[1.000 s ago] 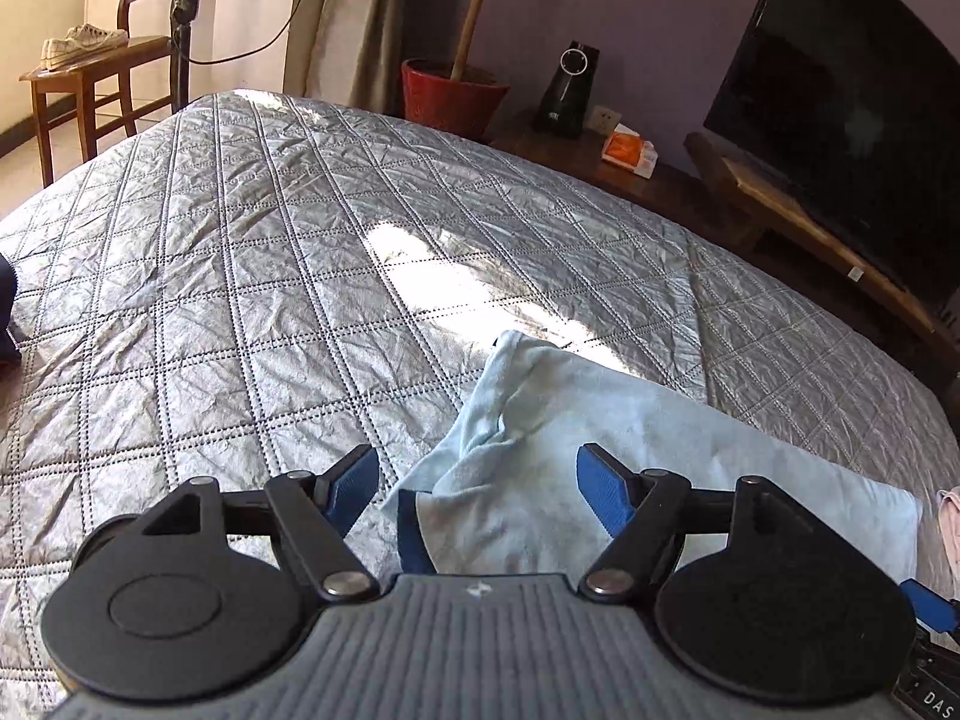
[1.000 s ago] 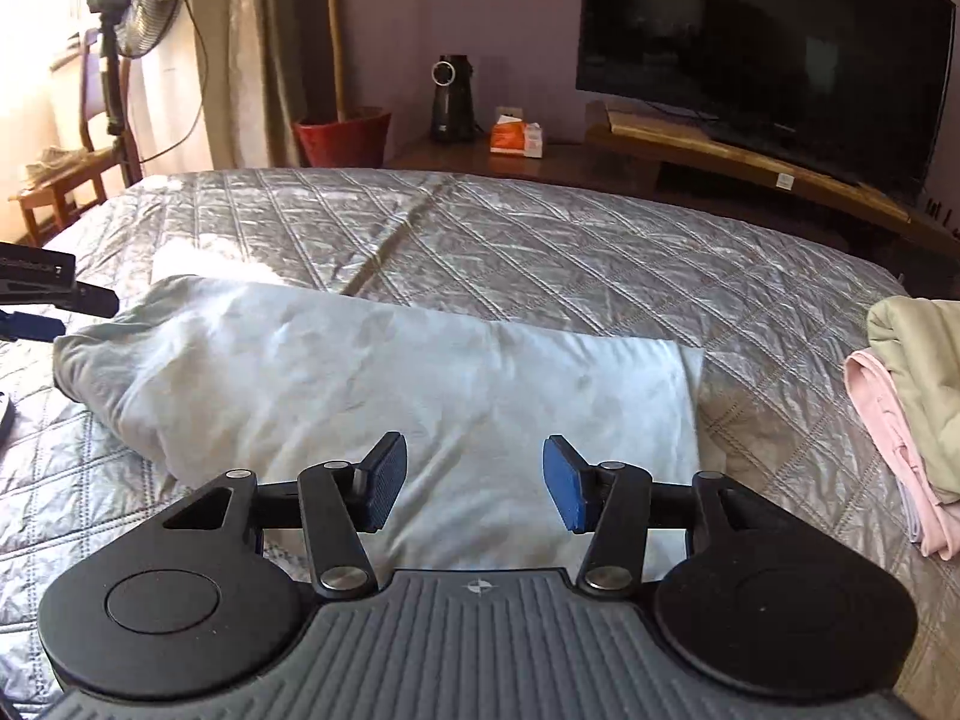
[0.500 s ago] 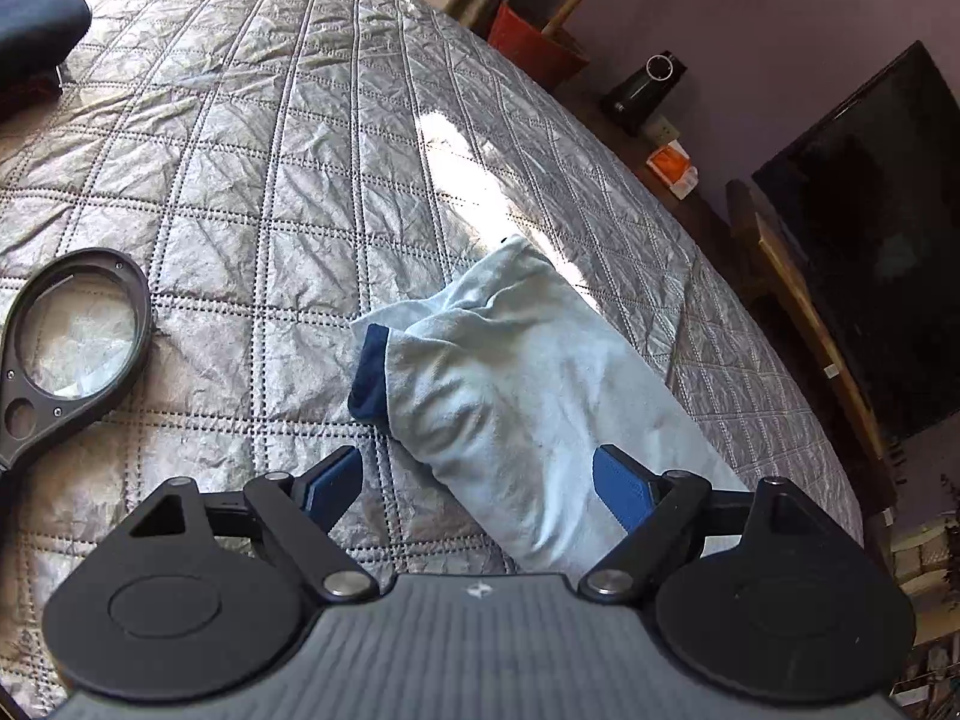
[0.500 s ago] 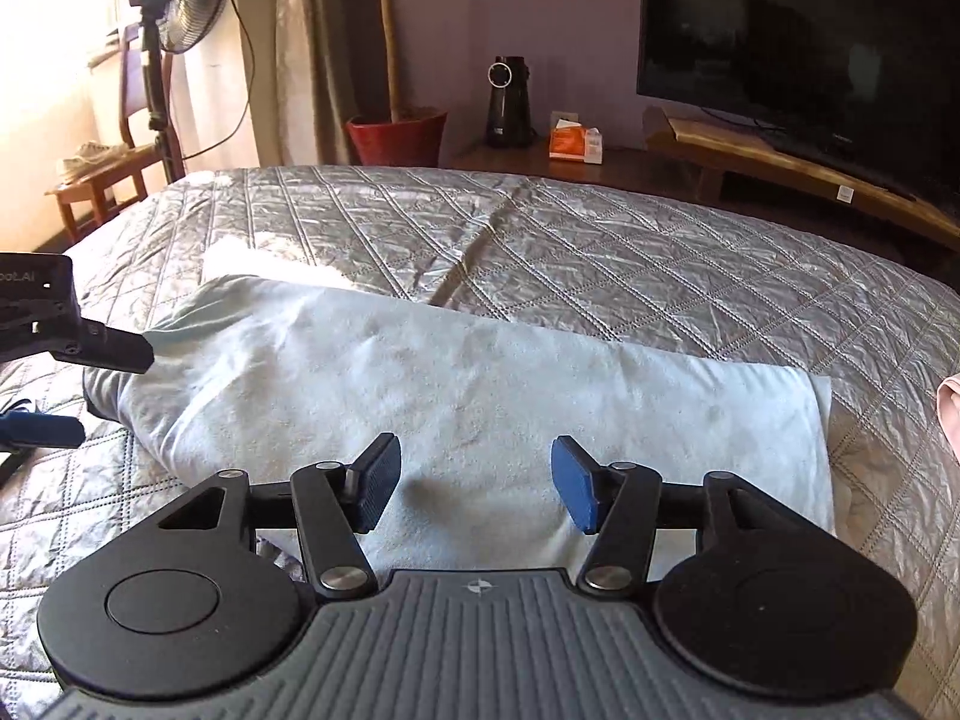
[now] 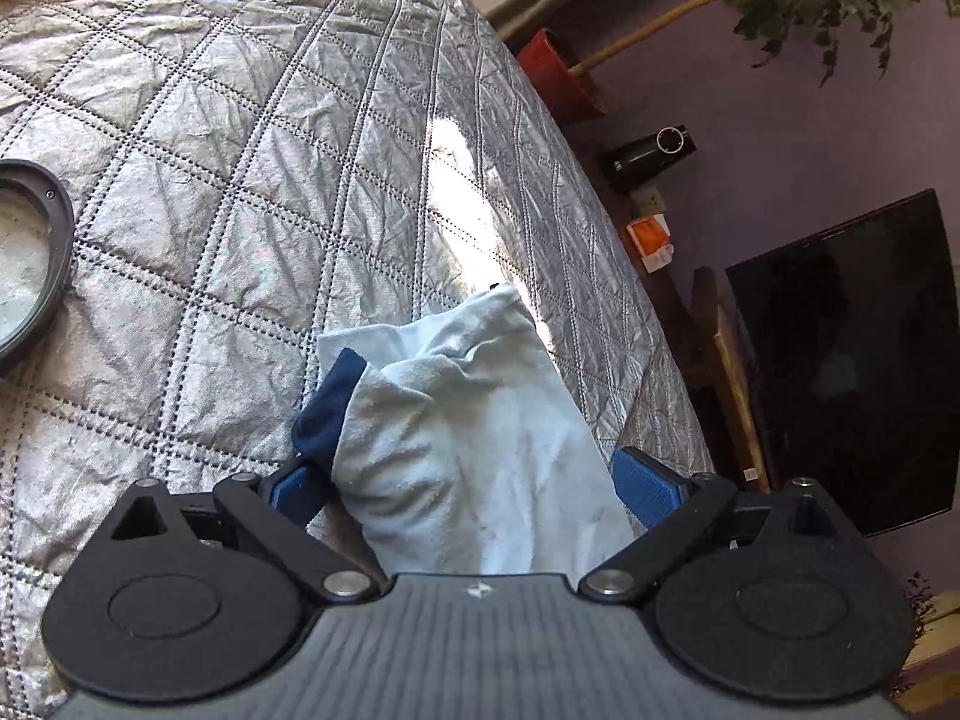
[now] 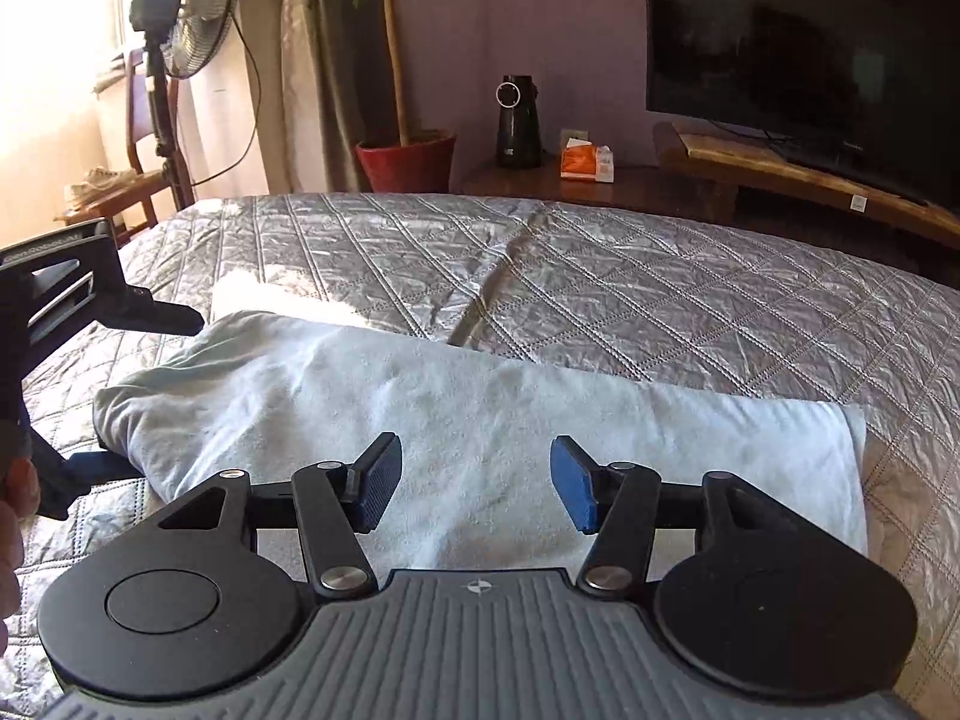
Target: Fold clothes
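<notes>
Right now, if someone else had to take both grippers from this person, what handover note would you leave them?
Left claw: wide open, jaws just opened further; they straddle the bunched end of the light blue garment where the dark blue trim shows, no pad pressing.
Right claw: open above the middle of the garment, gripping nothing.
Garment: lying folded into a long band across the quilted bed cover; the left end is rumpled, the right end flat and square.
Done: the lengthwise fold.
Left: probably tidy the bunched end, then fold the band crosswise.
Also on the bed: a magnifying glass to the left.

Left tool (image 5: pixel 471 489) jaws just widened; right tool (image 6: pixel 477 483) part-open.
</notes>
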A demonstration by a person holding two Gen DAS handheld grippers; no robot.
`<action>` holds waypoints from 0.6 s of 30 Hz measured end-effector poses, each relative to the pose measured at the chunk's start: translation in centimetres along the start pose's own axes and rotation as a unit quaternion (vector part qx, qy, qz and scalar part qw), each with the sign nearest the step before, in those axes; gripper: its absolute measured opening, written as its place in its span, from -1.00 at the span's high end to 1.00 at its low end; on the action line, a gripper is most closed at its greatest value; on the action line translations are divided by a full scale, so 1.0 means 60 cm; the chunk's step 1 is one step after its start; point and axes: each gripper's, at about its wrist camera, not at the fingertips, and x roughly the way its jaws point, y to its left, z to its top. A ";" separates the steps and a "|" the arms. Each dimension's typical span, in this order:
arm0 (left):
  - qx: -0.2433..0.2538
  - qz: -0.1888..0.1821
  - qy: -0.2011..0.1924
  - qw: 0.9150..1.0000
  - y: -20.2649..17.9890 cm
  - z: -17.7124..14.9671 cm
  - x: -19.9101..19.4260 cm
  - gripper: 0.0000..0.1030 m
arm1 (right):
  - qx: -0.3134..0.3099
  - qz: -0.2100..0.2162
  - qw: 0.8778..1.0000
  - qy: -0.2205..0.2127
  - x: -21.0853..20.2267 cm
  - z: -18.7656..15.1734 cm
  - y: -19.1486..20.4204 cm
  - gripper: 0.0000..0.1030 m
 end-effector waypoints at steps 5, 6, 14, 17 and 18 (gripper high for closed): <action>-0.029 -0.002 0.018 0.999 0.024 0.013 0.014 0.53 | -0.080 -0.023 0.995 0.046 0.035 -0.011 0.033 0.07; -0.032 -0.007 0.021 0.999 0.029 0.015 0.016 0.59 | -0.106 -0.028 0.993 0.048 0.037 -0.015 0.043 0.15; 0.024 -0.018 0.020 0.999 0.017 0.018 0.014 0.77 | -0.154 -0.020 0.987 0.036 0.023 -0.017 0.069 0.52; 0.036 -0.021 0.017 0.999 0.017 0.016 0.014 0.79 | -0.130 0.009 0.991 0.033 0.015 -0.011 0.057 0.52; 0.042 -0.023 0.015 0.999 0.016 0.013 0.012 0.80 | -0.130 0.015 0.991 0.036 0.015 -0.012 0.057 0.53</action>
